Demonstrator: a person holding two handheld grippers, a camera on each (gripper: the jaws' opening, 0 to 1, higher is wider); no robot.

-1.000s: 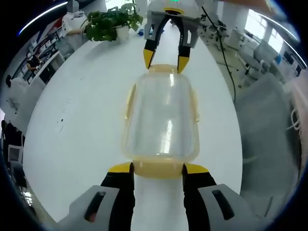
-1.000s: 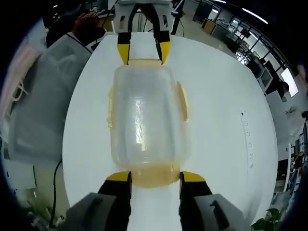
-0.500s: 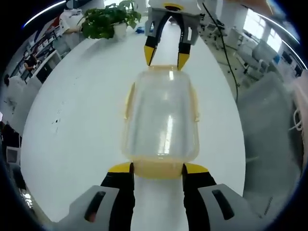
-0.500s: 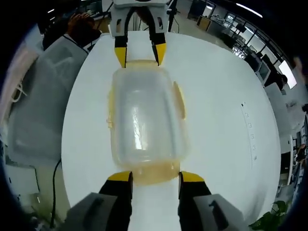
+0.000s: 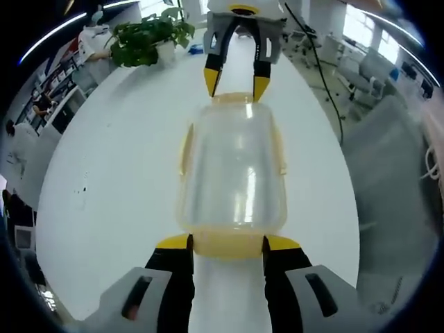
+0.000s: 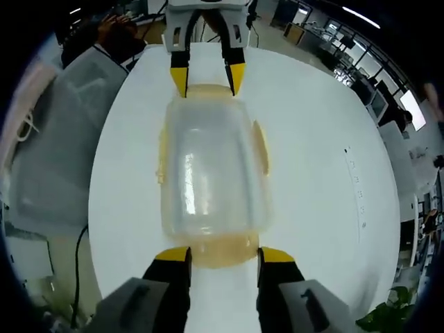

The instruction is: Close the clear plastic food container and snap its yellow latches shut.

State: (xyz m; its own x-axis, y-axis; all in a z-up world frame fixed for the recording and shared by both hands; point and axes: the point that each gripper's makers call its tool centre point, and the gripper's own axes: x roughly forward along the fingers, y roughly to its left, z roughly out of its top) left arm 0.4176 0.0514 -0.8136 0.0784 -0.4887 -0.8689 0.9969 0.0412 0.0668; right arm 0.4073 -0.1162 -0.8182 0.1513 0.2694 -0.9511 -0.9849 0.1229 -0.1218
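Note:
The clear plastic food container [image 5: 232,166] lies on the white table [image 5: 104,180] with its lid on, lengthwise between the two grippers. My left gripper [image 5: 229,243] is open, and its yellow-tipped jaws straddle the near yellow end latch [image 5: 229,246]. At the far end my right gripper [image 5: 234,87] has its tips on either side of the other end latch [image 5: 232,98]. In the right gripper view the container [image 6: 208,173] runs from my right gripper [image 6: 223,255], open around a yellow end latch [image 6: 220,251], to the left gripper [image 6: 207,82]. A yellow side latch [image 6: 262,147] lies along the container's wall.
A potted plant [image 5: 149,38] stands at the table's far left edge. A black cable [image 5: 326,83] runs along the right side. A grey covered object [image 6: 48,146] stands beside the table. A person's hand [image 6: 114,31] shows beyond the far edge.
Both views have shifted slightly with the hands. The container stays between the two grippers, and the jaws stand as before.

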